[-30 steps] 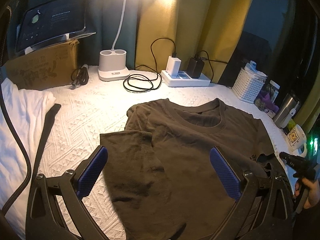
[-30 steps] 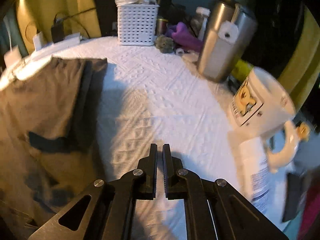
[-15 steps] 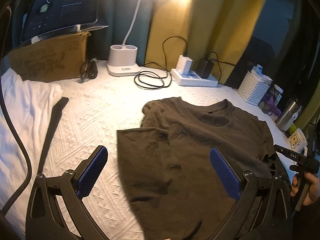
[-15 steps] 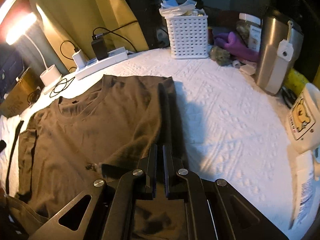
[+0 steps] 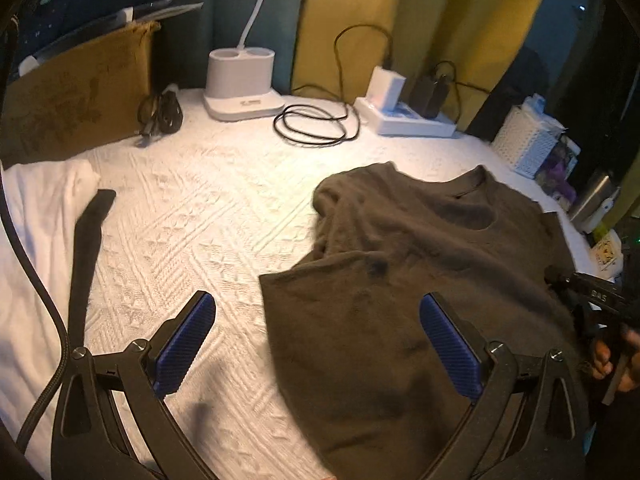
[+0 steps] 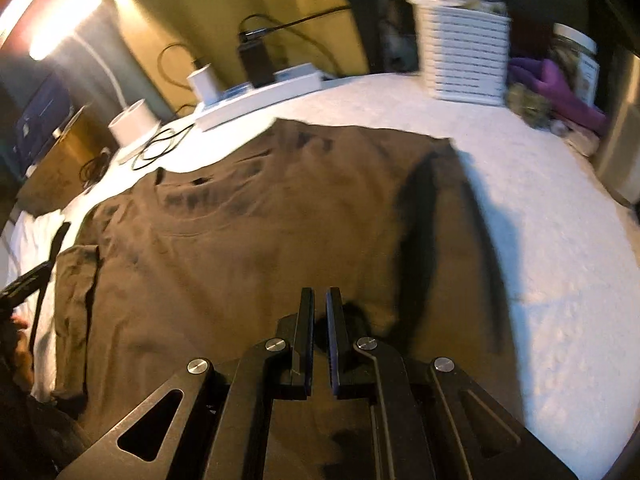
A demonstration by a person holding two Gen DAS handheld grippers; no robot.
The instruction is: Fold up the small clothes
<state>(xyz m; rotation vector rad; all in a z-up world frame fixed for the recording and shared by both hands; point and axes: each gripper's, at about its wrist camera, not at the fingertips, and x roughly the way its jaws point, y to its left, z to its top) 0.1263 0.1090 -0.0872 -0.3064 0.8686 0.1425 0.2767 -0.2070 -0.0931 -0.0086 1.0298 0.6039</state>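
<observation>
Your brown T-shirt (image 5: 408, 280) lies flat on the white textured cover (image 5: 192, 224) of the desk, with its neck hole pointing to 12 o'clock, toward the power strip (image 5: 408, 120). It is spread out like this so you can fold its sides in. One sleeve side is already laid over the body at about 9 o'clock on the shirt, so I think the first side fold is done. In the right wrist view, a dark crease (image 6: 420, 232) runs down the other side of the shirt, near 2 o'clock. That side looks like the next one to fold.

Your left hand-held gripper (image 5: 316, 344) is released, with its blue pads (image 5: 184, 344) wide apart. It holds nothing. One pad hangs over the white cover and the other over the shirt, so it sits just above the folded edge.

Your right hand-held gripper (image 6: 320, 340) is clenched almost all the way, with only a thin slit between its fingers. I see no cloth in the slit. It points forward, low over the bottom part of the shirt.

A white cloth (image 5: 36, 216) rests at 9 o'clock. The white basket (image 6: 464, 52) and the lamp base (image 5: 242, 80) stand well apart from the shirt.
</observation>
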